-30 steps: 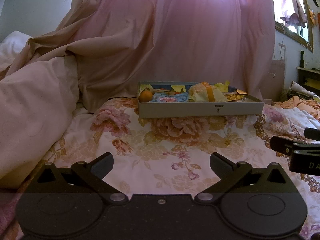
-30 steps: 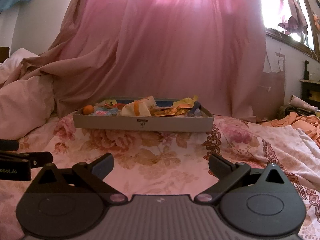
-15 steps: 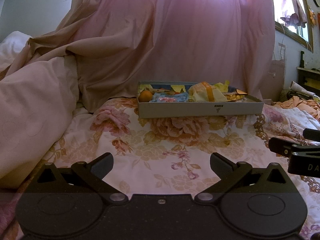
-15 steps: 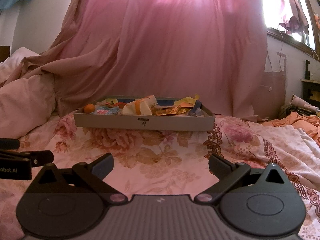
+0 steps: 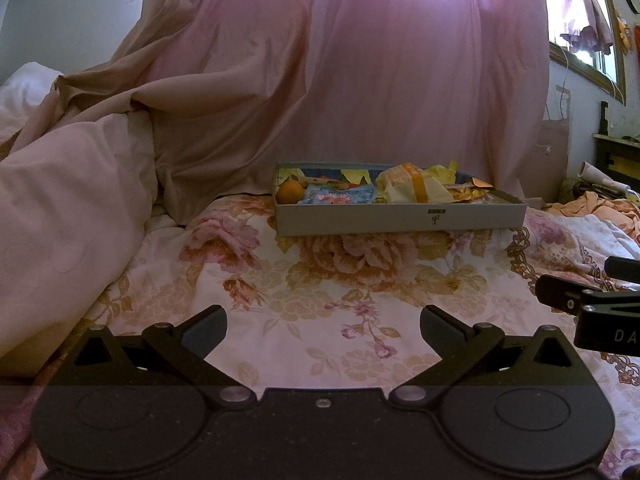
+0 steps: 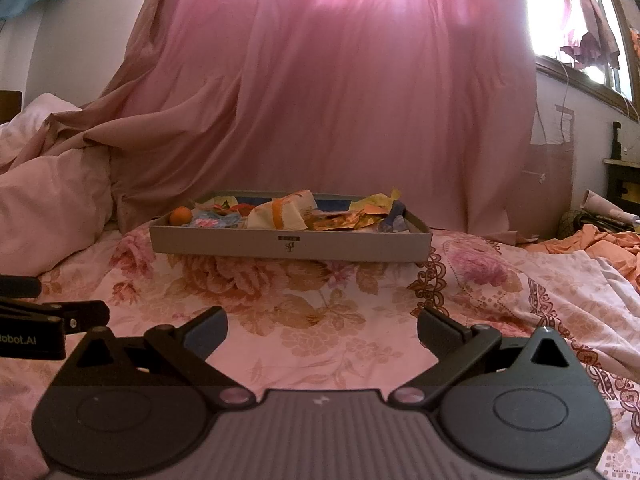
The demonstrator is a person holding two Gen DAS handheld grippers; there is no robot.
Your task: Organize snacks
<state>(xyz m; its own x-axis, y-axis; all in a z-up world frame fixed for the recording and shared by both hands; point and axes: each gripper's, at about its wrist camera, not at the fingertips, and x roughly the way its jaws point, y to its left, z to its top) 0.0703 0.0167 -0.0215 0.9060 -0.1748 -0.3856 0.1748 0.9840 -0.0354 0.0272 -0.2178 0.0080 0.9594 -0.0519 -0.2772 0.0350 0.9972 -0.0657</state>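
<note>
A shallow grey cardboard box (image 5: 400,220) (image 6: 288,246) lies on the floral bedspread ahead of both grippers. It holds an orange fruit (image 5: 291,192) (image 6: 180,216) at its left end, a blue-pink packet (image 5: 340,196), a cream wrapper with an orange band (image 5: 416,188) (image 6: 280,212) and yellow and orange wrappers (image 6: 360,216). My left gripper (image 5: 323,326) is open and empty, well short of the box. My right gripper (image 6: 322,326) is open and empty, also short of the box. Each gripper shows at the edge of the other's view.
A pink curtain (image 6: 340,100) hangs behind the box. A pale duvet (image 5: 60,220) is heaped on the left. Orange cloth (image 6: 600,240) and clutter lie at the right by the wall under a window (image 6: 580,20). Floral bedspread (image 5: 360,288) lies between grippers and box.
The right gripper has tilted or moved slightly, so the box sits a little lower and nearer in its view. The left gripper is still. Both stay open.
</note>
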